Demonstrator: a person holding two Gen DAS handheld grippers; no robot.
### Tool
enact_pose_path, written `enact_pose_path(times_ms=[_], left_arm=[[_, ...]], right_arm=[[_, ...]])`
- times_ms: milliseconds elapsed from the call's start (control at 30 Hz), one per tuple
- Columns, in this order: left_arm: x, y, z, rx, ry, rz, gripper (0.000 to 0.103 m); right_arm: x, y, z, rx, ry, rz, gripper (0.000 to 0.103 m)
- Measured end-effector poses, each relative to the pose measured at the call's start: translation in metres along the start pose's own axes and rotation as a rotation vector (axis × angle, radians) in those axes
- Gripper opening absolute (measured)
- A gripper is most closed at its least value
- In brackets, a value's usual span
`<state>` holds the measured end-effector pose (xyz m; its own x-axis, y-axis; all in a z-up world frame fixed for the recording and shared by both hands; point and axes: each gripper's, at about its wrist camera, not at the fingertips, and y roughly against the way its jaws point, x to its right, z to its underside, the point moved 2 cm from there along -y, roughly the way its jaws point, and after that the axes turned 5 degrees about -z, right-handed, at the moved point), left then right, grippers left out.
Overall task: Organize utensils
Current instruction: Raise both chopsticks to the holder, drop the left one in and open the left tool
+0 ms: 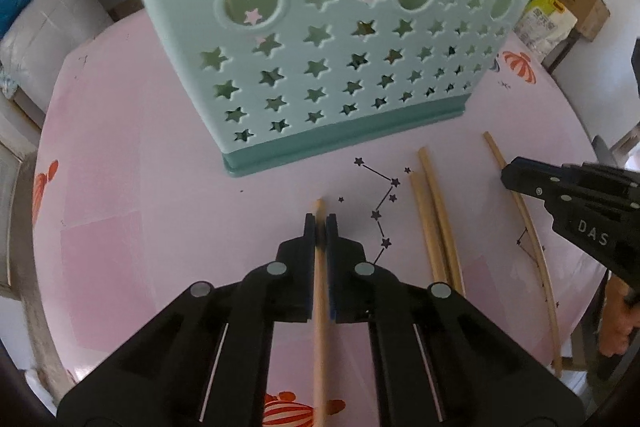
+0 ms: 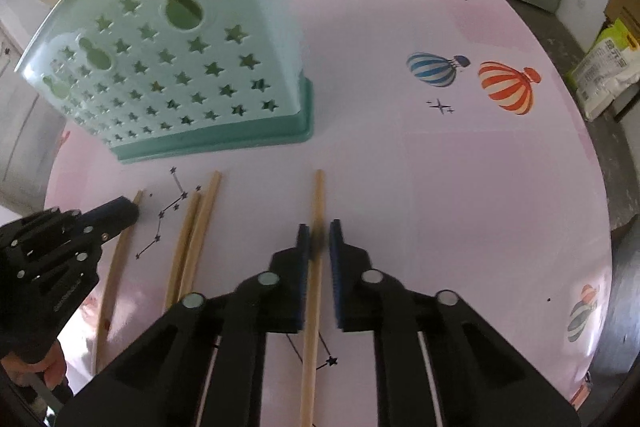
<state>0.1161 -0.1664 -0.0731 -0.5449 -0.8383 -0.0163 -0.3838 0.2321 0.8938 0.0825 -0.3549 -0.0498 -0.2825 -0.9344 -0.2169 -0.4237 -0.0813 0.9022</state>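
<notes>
My left gripper (image 1: 320,223): pinching chopstick (image 1: 319,307) lengthwise. My right gripper (image 2: 319,231): slightly spread, second chopstick (image 2: 314,267) between pads, lying on table (image 2: 440,187).

Four chopsticks (image 2: 200,227) lie on the table (image 2: 440,187) before the basket (image 2: 180,67).

Four wooden chopsticks, one mint holder.
I see chopsticks (image 2: 316,267) flat on the bench, roughly parallel, near the upright star-perforated holder (image 2: 192,67); one stick stands inside it.
</notes>
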Motion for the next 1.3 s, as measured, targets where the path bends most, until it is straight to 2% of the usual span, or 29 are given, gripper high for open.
enact_pose_path(times_ms=[67,133,200,400,567,733,1067,1200,1300], left_arm=[[-0.008,0.002,-0.001,-0.002,0.047,0.054,0.003],[-0.014,0.007,-0.002,0.021,0.074,0.067,0.003],[-0.022,0.025,-0.005,0.081,0.102,0.09,0.003],[-0.036,0.089,-0.013,0.249,0.133,0.155,0.003],[-0.047,0.136,-0.018,0.364,0.148,0.189,0.003],[-0.049,0.179,-0.03,0.474,0.153,0.2,0.003],[-0.055,0.25,-0.072,0.645,0.136,0.254,0.003],[-0.061,0.286,-0.099,0.749,0.138,0.285,0.003],[-0.058,0.304,-0.11,0.831,0.126,0.27,0.003]], right_arm=[[0.01,0.004,0.0,0.005,-0.039,-0.03,0.006],[0.019,0.011,-0.001,0.03,-0.075,-0.042,0.006],[0.027,0.023,0.001,0.06,-0.1,-0.06,0.006],[0.036,0.077,0.0,0.235,-0.176,-0.154,0.006],[0.036,0.124,0.004,0.378,-0.177,-0.171,0.006],[0.035,0.152,0.007,0.467,-0.16,-0.166,0.006],[0.043,0.18,0.005,0.552,-0.152,-0.167,0.006],[0.044,0.185,0.004,0.565,-0.152,-0.165,0.006],[0.043,0.188,0.003,0.572,-0.15,-0.165,0.006]])
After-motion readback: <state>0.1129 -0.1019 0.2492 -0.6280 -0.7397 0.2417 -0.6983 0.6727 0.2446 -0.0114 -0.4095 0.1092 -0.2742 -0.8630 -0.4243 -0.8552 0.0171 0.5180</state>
